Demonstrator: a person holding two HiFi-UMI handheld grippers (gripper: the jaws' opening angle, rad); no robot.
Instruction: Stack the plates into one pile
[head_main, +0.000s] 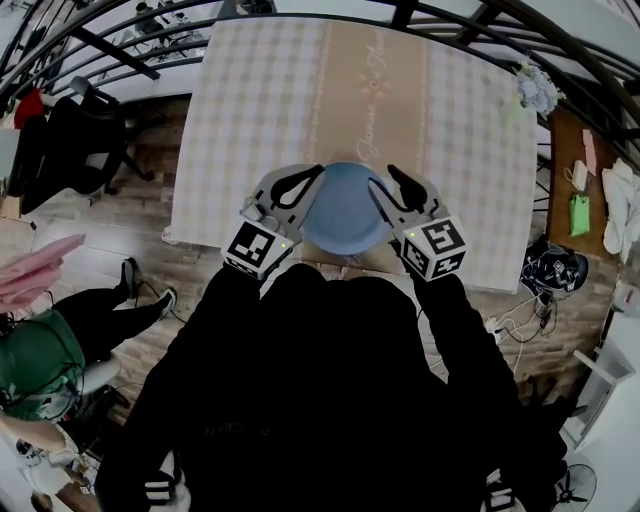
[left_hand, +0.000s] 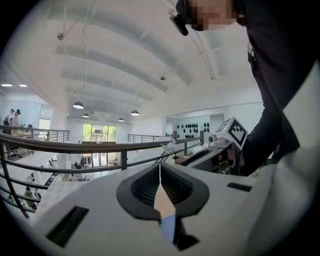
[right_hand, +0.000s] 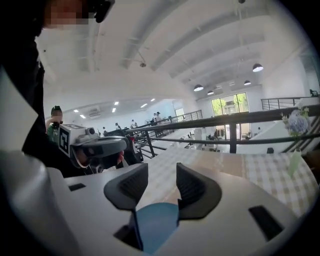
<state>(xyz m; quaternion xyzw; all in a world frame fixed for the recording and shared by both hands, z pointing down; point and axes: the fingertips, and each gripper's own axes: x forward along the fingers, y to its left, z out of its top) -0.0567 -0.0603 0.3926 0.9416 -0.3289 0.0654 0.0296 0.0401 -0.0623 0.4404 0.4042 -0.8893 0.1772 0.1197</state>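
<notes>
A blue plate (head_main: 345, 210) lies on the checked tablecloth (head_main: 290, 90) at the table's near edge, right in front of me. My left gripper (head_main: 318, 170) sits at the plate's left rim with its jaws together; in the left gripper view (left_hand: 160, 172) only a thin slit shows between the pads, and a bit of the plate (left_hand: 167, 227) shows below them. My right gripper (head_main: 382, 177) stands at the plate's right rim with one finger over the plate. Its jaws (right_hand: 161, 175) stand apart, with the plate's edge (right_hand: 155, 225) low between them and the pads clear of it.
A small vase of flowers (head_main: 535, 88) stands at the table's far right corner. A metal railing (head_main: 120, 45) runs beyond the table. A chair (head_main: 85, 130) and a seated person (head_main: 40, 370) are to the left, a side table with cables (head_main: 560, 270) to the right.
</notes>
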